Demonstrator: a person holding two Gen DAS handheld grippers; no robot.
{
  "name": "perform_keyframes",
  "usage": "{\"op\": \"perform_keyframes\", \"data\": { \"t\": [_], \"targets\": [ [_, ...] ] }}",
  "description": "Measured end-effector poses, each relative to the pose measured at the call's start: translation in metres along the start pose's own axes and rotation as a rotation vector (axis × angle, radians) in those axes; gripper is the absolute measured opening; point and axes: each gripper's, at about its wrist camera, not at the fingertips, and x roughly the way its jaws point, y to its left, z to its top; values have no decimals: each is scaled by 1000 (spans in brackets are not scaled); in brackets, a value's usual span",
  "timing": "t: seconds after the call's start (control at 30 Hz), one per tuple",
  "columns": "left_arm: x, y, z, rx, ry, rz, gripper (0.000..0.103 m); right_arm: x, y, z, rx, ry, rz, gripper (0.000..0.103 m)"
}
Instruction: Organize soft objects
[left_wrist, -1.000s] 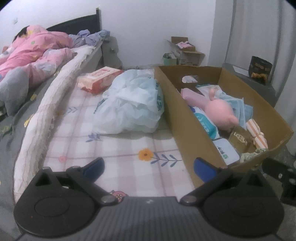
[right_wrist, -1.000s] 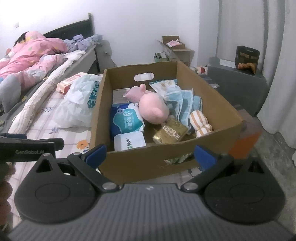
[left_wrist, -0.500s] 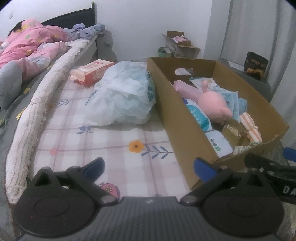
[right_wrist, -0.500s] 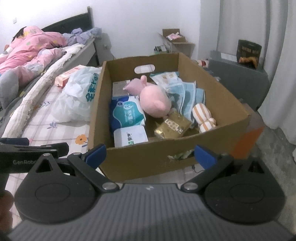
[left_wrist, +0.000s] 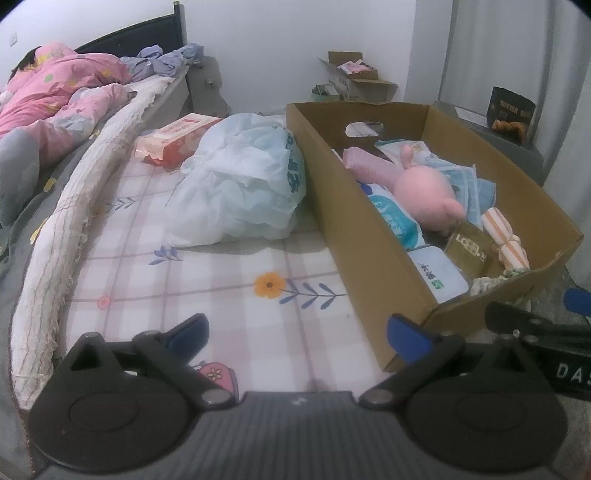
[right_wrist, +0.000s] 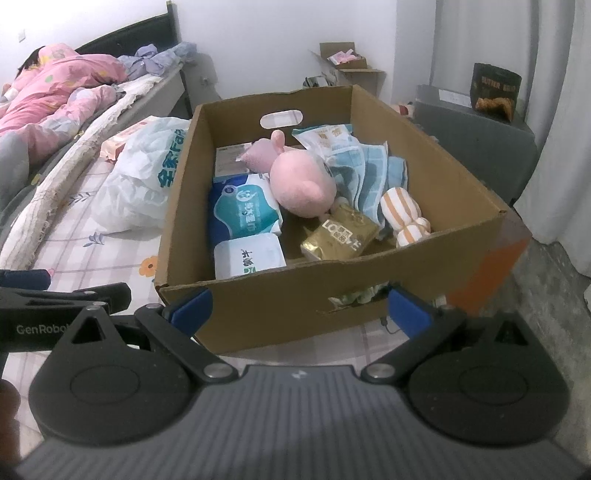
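Observation:
A brown cardboard box sits on the checked bed sheet. Inside it lie a pink plush toy, blue tissue packs, a white wipes pack, a gold packet, a striped orange roll and blue cloths. My right gripper is open in front of the box's near wall, holding nothing. My left gripper is open over the sheet, left of the box's near corner, empty too.
A white plastic bag and a pink tissue box lie on the sheet left of the box. A person under a pink quilt lies at far left. A grey cabinet and curtain stand right; open cartons sit by the wall.
Both grippers have drawn back a little from the box and shifted their view; the left one now looks more towards the box, with the right gripper showing at its right edge. Nothing was grasped.

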Motion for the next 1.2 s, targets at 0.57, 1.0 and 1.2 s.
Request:
{"op": "perform_keyframes", "data": {
  "t": [0.57, 1.0, 1.2],
  "targets": [
    [0, -3, 1, 8, 1, -2, 103, -3, -4, 0, -5, 0, -12, 102],
    [4, -5, 1, 8, 18, -12, 103, -1, -6, 0, -6, 8, -21, 102],
    [4, -5, 1, 8, 18, -12, 103, -1, -6, 0, -8, 8, -22, 102]
  ]
}}
